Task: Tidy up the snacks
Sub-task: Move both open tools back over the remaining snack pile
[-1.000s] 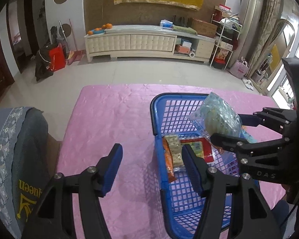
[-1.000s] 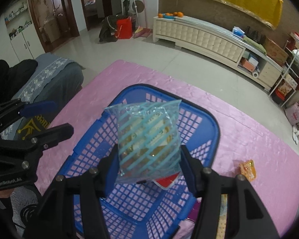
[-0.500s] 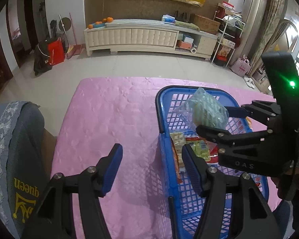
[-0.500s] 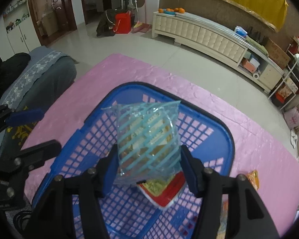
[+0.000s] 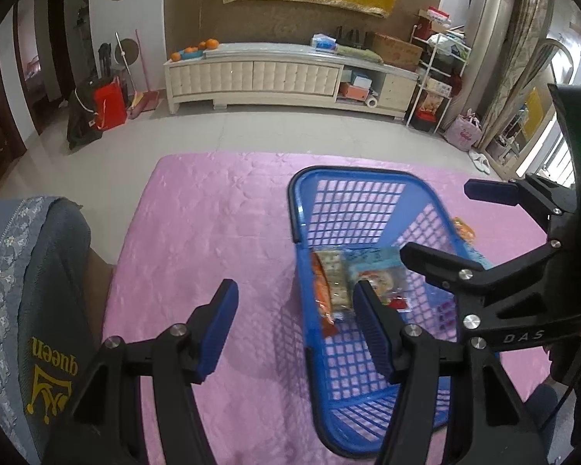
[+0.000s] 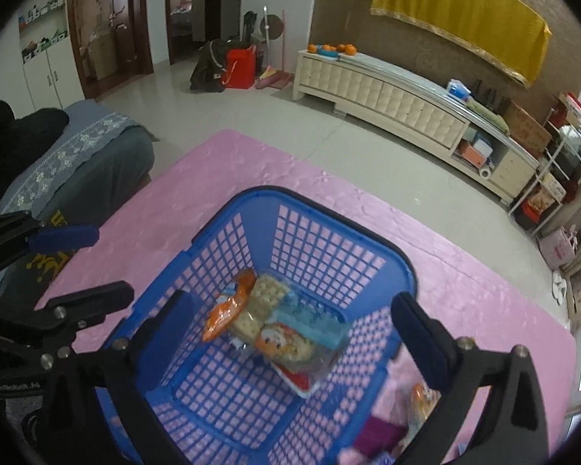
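On the pink tablecloth [image 5: 213, 232], the left gripper [image 5: 294, 329] hangs partly open with nothing between its jaws, just left of the blue basket [image 6: 310, 209] (one finger reaches over the basket's near wall). Inside the basket lie an orange packet [image 6: 224, 312], a pack of crackers [image 6: 257, 304] and a blue-striped snack bag [image 6: 310, 333], overlapping. The right gripper [image 6: 298, 333] hovers above them, jaws opening wide and gripping nothing. Further right, another orange snack [image 6: 426, 397] lies on the cloth.

Both the left gripper [image 5: 292, 319] and right gripper [image 6: 296, 327] are black-framed with blue pads and silver screws; white "DAS" lettering at the left view's right edge.
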Demonstrator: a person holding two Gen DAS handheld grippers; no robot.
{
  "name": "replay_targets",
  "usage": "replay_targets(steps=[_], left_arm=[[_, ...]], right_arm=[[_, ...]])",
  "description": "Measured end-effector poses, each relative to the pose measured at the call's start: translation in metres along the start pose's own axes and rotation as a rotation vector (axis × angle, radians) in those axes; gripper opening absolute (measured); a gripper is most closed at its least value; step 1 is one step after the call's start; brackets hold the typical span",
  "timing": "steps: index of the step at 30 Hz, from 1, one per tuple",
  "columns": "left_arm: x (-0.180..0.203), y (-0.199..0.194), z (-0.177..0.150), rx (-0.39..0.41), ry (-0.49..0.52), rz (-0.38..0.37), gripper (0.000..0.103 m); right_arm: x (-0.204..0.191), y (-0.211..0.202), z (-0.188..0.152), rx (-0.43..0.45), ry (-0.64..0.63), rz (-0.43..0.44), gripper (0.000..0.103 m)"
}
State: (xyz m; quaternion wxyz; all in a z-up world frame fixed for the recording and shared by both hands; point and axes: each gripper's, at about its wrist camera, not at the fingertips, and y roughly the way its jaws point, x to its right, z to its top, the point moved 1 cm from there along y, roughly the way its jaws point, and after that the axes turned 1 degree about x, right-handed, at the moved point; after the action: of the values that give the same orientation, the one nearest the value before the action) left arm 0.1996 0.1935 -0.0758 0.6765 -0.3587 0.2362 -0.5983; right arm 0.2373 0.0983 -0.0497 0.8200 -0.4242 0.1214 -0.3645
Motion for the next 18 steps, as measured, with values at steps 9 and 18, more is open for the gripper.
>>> replay_targets(steps=[9, 18], left_arm=[[0.029, -0.051, -0.010, 0.049, 0.041, -0.028, 0.059], [0.062, -0.086, -0.019, 0.081, 0.092, -0.046, 0.062]], right_arm=[[0.011, -0.060, -0.024, 0.016, 0.066, -0.031, 0.103], [0.016, -0.110, -0.055, 0.041, 0.114, -0.053, 0.103]])
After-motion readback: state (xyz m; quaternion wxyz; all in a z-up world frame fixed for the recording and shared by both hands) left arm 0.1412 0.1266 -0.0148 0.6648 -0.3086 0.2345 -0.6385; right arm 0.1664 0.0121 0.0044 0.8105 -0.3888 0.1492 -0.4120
